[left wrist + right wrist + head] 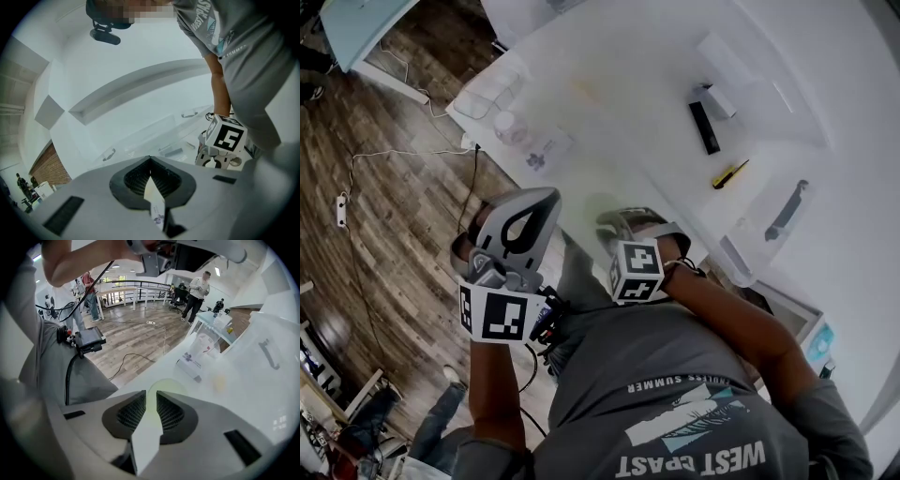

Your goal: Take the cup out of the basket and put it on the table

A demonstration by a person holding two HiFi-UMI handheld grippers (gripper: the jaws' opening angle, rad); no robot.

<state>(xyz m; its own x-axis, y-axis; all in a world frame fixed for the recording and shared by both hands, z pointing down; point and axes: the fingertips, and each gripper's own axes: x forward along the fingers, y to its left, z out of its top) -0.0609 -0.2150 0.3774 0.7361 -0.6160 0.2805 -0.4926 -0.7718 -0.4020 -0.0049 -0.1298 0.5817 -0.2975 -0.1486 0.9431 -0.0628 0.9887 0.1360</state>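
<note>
A pale green see-through cup (164, 382) stands on the white table (262, 394), just past the tips of my right gripper (151, 397). The jaws stand a narrow gap apart and the pads do not press on the cup. In the head view the cup (602, 208) is a faint round shape right in front of the right gripper (623, 221), near the table's front edge. My left gripper (546, 199) is held over the table edge to the left of it, its jaws closed tip to tip with nothing held. The left gripper (150, 161) view shows the same.
A clear container (492, 94), a small cup (506, 127) and a flower-printed packet (548, 150) lie at the table's left end. A black bar (704, 127), a yellow knife (729, 174) and clear bins (778, 216) lie to the right. People stand far across the room (197, 294).
</note>
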